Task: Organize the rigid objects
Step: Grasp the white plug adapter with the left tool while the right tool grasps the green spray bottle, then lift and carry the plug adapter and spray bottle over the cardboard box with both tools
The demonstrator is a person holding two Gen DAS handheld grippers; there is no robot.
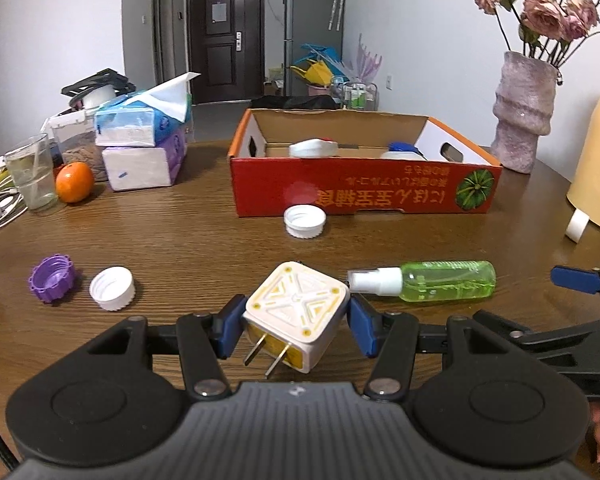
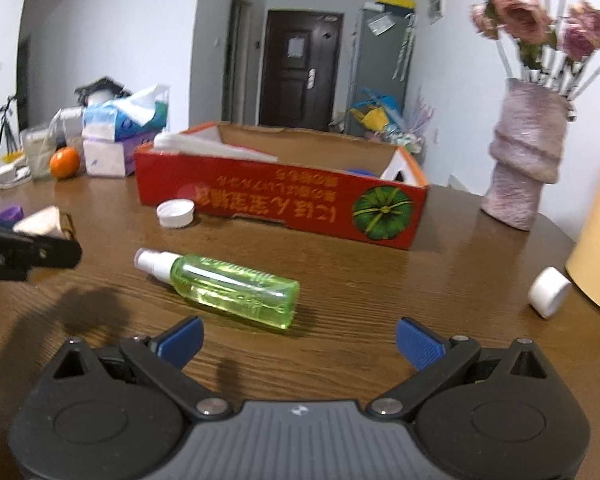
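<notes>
An orange (image 1: 74, 187) sits beside a glass (image 1: 31, 172) and tissue packs (image 1: 142, 148).

We can make out only one piece of print: a line of large yellow characters with two smaller lines beside it, on the red front wall of the cardboard box (image 1: 364, 196), at twelve o'clock from the left gripper. It stands upside down to both cameras (East Asian script, and we cannot read the individual characters), next to a printed green pumpkin (image 1: 475, 190). We find nothing else legible.
</notes>
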